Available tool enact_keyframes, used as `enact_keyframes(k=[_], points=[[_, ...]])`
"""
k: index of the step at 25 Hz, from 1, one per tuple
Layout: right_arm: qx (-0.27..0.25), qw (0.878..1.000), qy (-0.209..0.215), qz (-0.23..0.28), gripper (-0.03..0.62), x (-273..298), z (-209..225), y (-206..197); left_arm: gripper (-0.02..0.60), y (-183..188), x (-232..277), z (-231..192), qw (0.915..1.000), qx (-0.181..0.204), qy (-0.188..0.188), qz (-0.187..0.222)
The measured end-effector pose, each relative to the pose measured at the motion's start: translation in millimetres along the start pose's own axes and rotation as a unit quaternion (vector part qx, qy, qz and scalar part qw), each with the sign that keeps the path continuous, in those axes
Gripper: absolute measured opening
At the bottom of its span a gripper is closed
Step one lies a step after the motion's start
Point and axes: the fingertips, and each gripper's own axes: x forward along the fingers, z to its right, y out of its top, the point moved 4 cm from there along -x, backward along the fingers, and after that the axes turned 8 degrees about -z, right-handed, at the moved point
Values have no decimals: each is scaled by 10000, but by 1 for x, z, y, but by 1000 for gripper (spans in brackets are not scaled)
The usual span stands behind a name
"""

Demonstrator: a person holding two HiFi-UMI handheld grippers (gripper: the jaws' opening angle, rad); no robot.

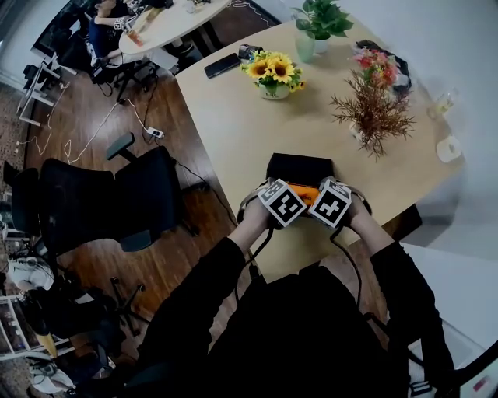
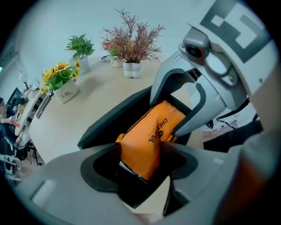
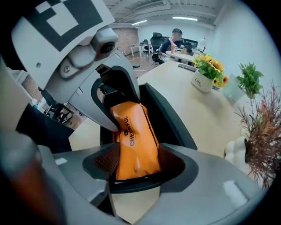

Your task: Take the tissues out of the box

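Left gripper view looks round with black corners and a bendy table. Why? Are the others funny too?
Left gripper view: a wide lens curves the table and darkens the corners; the tissue pack up close stays sharp. Right gripper view: same curve, with bright ceiling lights. Head view: straighter edges, soft even light, no glare.

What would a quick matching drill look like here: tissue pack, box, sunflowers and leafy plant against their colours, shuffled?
Things:
1. tissue pack
2. box
3. sunflowers
4. leafy plant

Colours:
A. yellow
B. black
C. green
D. orange

Pairs: 1-D, 2-B, 3-A, 4-C.
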Motion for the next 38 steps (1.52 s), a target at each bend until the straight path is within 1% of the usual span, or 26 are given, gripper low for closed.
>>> enact_keyframes(k=[3, 6, 12, 18, 21, 26, 30, 31, 33, 38], points=[[-177, 9977, -510, 410, 273, -13, 3, 6, 257, -1, -11, 2, 9992, -44, 126, 376], [-256, 9943, -788, 675, 267, -26, -2, 5, 252, -5, -25, 3, 9969, -93, 369, 688], [-411, 9873, -1090, 1076, 262, -61, -8, 12, 249, -5, -63, 5, 9911, -92, 845, 1025], [-655, 9774, -1373, 1470, 258, -98, -23, 16, 239, -7, -105, 17, 9824, -197, 1226, 1394], [-828, 9703, -1518, 1691, 255, -114, -33, 16, 235, -10, -124, 27, 9773, -284, 1408, 1555], [-934, 9623, -1724, 1887, 250, -137, -41, -1, 224, 0, -146, 51, 9697, -236, 1775, 1662], [-898, 9546, -2117, 1894, 247, -157, -35, -27, 219, 25, -155, 75, 9604, -7, 2151, 1772], [-857, 9535, -2208, 1861, 247, -161, -33, -36, 218, 33, -154, 81, 9587, 81, 2188, 1815], [-724, 9534, -2327, 1781, 245, -166, -27, -55, 216, 49, -150, 93, 9584, 252, 2129, 1885], [-252, 9600, -2349, 1504, 242, -165, -9, -105, 207, 90, -126, 117, 9658, 616, 1612, 1933]])
